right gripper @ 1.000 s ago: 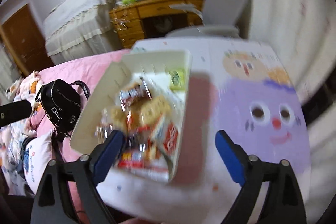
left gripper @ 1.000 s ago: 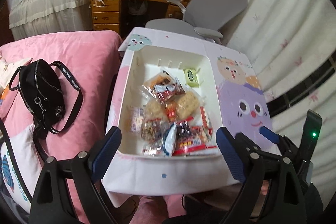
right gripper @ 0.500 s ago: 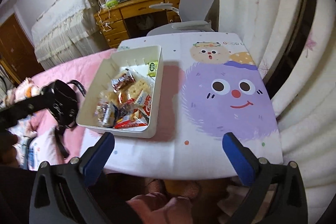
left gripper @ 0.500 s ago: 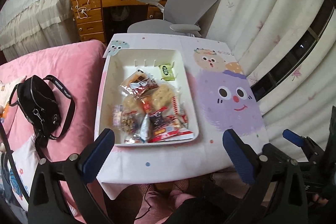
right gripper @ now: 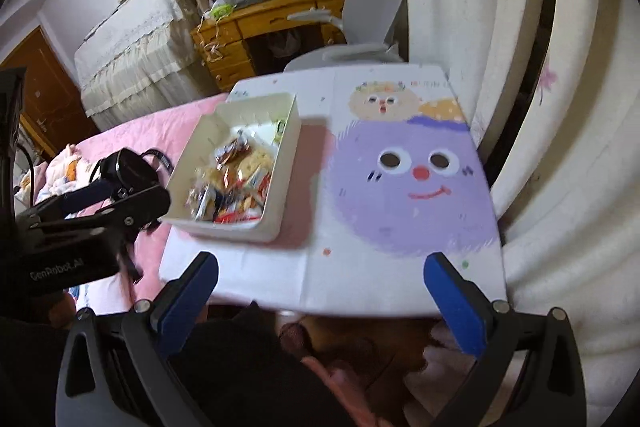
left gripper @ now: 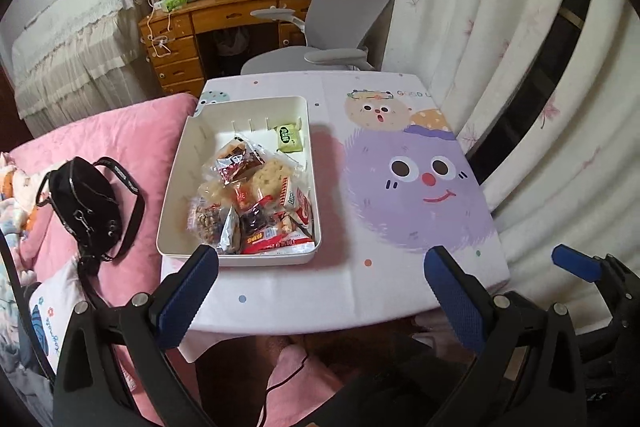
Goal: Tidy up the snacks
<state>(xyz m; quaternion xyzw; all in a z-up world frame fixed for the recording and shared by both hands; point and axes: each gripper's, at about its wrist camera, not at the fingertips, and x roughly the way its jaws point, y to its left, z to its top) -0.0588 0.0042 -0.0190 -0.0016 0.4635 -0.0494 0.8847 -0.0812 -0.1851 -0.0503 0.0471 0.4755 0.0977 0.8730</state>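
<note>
hidden stuff: the near end of the white tray (left gripper: pixel 172 227) is clipped by the left hand-held gripper (left gripper: pixel 320 291) in its own view, so the front wall is only partly seen. The wrappers in the snack pile (left gripper: pixel 256 199) overlap, and most labels can't be read.

blur: the right wrist view is smeared, so the snacks there are just coloured blobs.

only in the left view: a green packet (left gripper: pixel 289 137) is seen lying apart from the pile at the tray's far end, beside a row of small slots in the wall. One blue pad of the right hand-held gripper (right gripper: pixel 320 303) is also caught at the right edge.

only in the right view: the left tool's black body is seen from the side, over the bed edge. A brown door is shown far left.

grippers: both have just been opening and are now spread wide, with nothing between the pads. Both are held off the near edge of the table (left gripper: pixel 360 291), well clear of the tray.

task thing: the tray of snacks sits on the table's left half, close to the pink bed (left gripper: pixel 120 131).

surface: a white cloth with a purple fuzzy face (left gripper: pixel 416 187) is laid over the table.

room: a black bag (left gripper: pixel 86 205) is on the bed; a grey chair (left gripper: pixel 344 11), wooden desk and bookshelf are behind, curtains to the right.
</note>
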